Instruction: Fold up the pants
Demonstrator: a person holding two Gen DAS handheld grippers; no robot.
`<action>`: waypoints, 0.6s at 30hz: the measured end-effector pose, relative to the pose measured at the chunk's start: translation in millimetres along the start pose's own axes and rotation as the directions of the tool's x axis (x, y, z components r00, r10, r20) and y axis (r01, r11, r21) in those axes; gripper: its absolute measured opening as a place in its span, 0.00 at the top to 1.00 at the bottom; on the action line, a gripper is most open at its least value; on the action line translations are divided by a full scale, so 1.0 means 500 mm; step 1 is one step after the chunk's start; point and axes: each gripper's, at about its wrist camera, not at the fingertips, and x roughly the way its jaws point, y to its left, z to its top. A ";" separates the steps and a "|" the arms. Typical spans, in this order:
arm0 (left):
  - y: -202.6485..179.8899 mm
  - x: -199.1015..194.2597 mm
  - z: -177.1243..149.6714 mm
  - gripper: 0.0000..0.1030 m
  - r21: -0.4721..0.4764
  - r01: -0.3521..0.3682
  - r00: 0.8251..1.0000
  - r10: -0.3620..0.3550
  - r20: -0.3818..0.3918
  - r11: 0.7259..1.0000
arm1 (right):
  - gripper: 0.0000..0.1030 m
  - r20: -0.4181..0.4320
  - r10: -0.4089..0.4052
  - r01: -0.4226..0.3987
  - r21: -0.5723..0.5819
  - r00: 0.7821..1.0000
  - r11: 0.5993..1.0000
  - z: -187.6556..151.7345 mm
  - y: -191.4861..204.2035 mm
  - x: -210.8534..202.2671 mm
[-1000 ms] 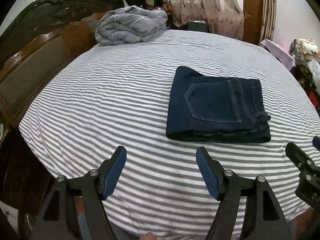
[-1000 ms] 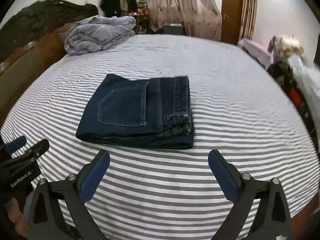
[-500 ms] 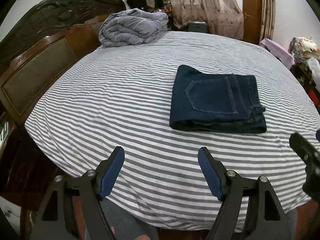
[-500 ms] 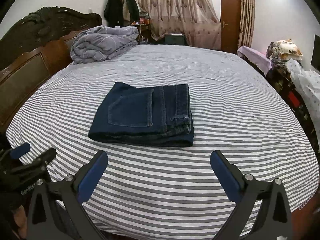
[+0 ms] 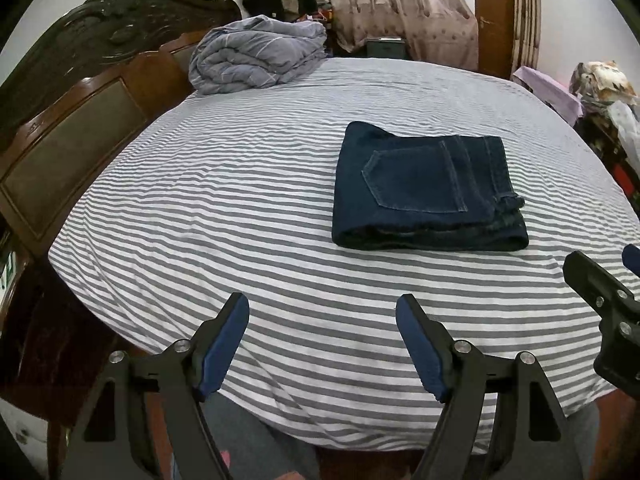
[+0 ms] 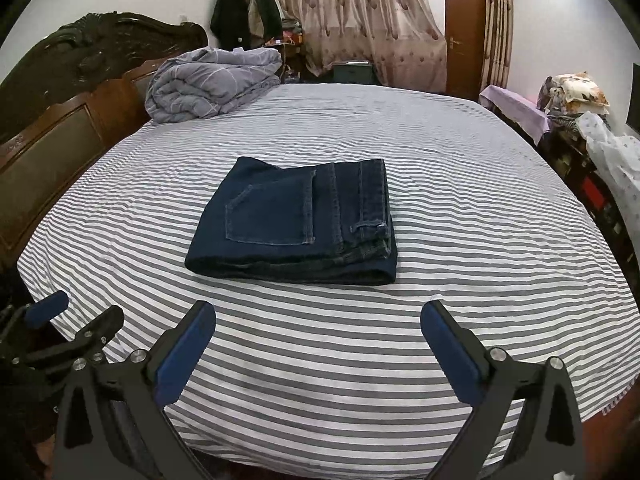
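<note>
Dark blue jeans [image 5: 424, 192] [image 6: 296, 224] lie folded into a compact rectangle on the grey-and-white striped bed [image 5: 240, 208] [image 6: 460, 208], back pocket facing up. My left gripper [image 5: 322, 310] hovers over the bed's near edge, open and empty, well short of the jeans and to their left. The right gripper [image 6: 318, 316] is likewise open with nothing between its blue pads, just in front of the jeans' near folded edge. Each gripper shows at the side of the other's view.
A folded grey quilt [image 5: 256, 56] sits at the far left corner by the dark wooden headboard [image 5: 68, 120]. Cluttered furniture and bags [image 6: 588, 128] line the bed's right side. Curtains and a brown door [image 6: 464, 36] stand behind.
Both grippers have drawn back from the folded jeans toward the bed's near edge, so the jeans look smaller and farther. Jaw openings are unchanged.
</note>
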 end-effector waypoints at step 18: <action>-0.018 -0.001 0.000 0.26 0.023 -0.001 1.000 0.001 -0.003 1.000 | 0.02 -0.012 -0.001 0.001 0.008 1.000 1.000 -0.007 -0.001 0.005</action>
